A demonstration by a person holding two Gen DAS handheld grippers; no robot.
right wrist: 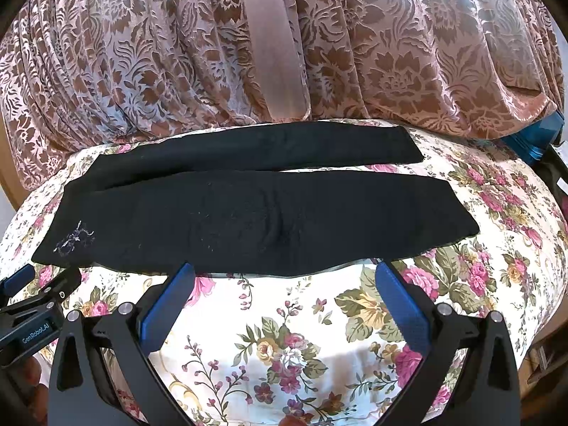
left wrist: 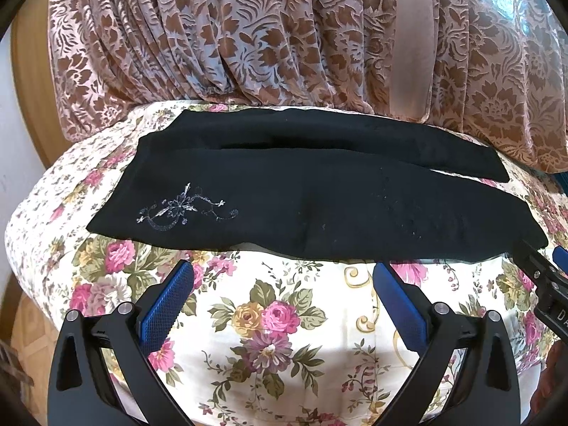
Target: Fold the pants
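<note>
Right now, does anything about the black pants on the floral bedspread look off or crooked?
Mostly tidy. The black fabric pants lie flat on the floral bedspread, but the two legs splay apart toward the right end, showing a wedge of bedspread between them. Small pale specks dot the near leg. No damage visible.

Black fabric pants laid flat and crosswise in front of me.

I see the pair of black, soft-looking fabric pants stretched out lengthwise from left to right, lying flat with both legs side by side. The nearer leg overlaps the far one toward the left end, and the two part into a narrow gap toward the right, where each ends in a blunt hem. The far leg looks shorter on the right than the near one. A small silvery floral embroidery sits on the near leg close to the left end. Faint creases show around the middle of the near leg.
</note>
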